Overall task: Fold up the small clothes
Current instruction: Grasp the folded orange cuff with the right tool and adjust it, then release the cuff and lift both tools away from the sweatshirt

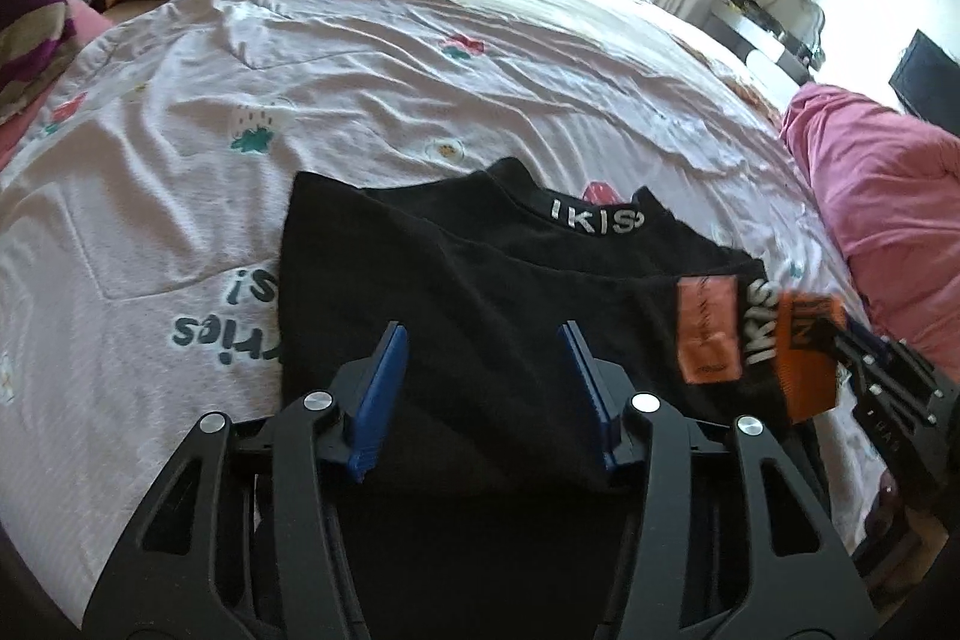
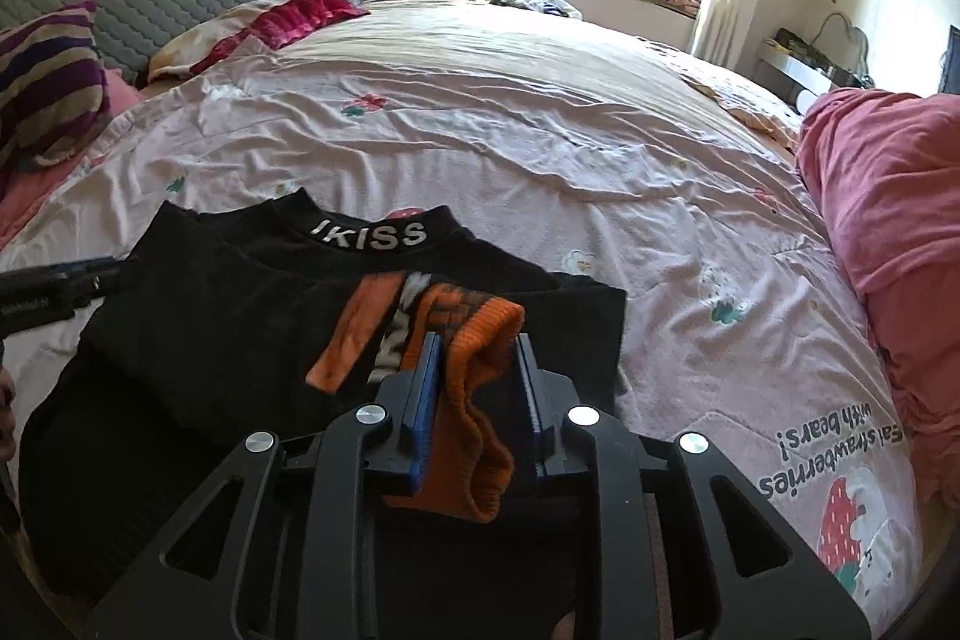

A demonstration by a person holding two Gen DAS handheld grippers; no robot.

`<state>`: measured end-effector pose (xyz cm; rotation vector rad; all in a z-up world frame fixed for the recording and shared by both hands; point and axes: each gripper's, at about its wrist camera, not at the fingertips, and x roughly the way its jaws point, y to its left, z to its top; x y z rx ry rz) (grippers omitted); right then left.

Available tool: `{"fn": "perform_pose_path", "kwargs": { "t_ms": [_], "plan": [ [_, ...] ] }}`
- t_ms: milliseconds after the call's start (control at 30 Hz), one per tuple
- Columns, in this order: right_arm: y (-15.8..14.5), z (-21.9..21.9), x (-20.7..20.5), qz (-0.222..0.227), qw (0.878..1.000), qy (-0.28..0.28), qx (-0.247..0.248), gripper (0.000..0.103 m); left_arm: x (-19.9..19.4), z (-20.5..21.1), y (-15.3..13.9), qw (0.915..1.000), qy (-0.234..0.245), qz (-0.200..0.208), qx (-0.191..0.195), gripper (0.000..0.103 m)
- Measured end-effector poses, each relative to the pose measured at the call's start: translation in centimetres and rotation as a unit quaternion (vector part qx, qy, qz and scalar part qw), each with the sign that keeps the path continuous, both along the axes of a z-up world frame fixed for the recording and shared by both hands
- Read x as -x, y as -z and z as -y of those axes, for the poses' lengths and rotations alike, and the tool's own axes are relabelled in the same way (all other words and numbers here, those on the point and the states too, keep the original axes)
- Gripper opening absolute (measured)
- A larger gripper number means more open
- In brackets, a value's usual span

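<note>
Black top (image 1: 456, 274) lies part-folded on the bed (image 1: 372, 58); right gripper (image 2: 477, 370) loosely spans its orange cuff (image 2: 474, 340), left gripper (image 1: 483, 334) released, sleeve fold seemingly unfinished.

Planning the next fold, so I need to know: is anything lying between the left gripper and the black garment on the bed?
Nothing visible. The left gripper hangs open right over the black garment, bare cloth between its fingers. The orange cuff sits off to its right, between the right gripper's fingers, not in the left one's path.
</note>
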<state>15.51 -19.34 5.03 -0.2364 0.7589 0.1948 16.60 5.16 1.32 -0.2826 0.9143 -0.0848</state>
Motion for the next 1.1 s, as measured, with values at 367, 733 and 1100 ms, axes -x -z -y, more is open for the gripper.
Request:
{"fn": "perform_pose_path", "kwargs": {
  "t_ms": [367,733,1100],
  "plan": [
    [2.0,-0.7,-0.2,-0.029,0.999,0.001,-0.015,0.040,-0.9,-0.3,2.6,0.9990,-0.004,-0.042,-0.019,0.044],
    [4.3,-4.3,-0.4,-0.066,0.997,-0.031,-0.031,0.051,-0.1,-1.1,4.3,0.9986,-0.003,-0.049,-0.018,0.044],
    [8.0,-1.6,-0.8,-0.097,0.995,0.007,-0.034,0.054,0.2,-1.3,4.3,0.9988,-0.006,-0.046,-0.014,0.044]
  ]
}}
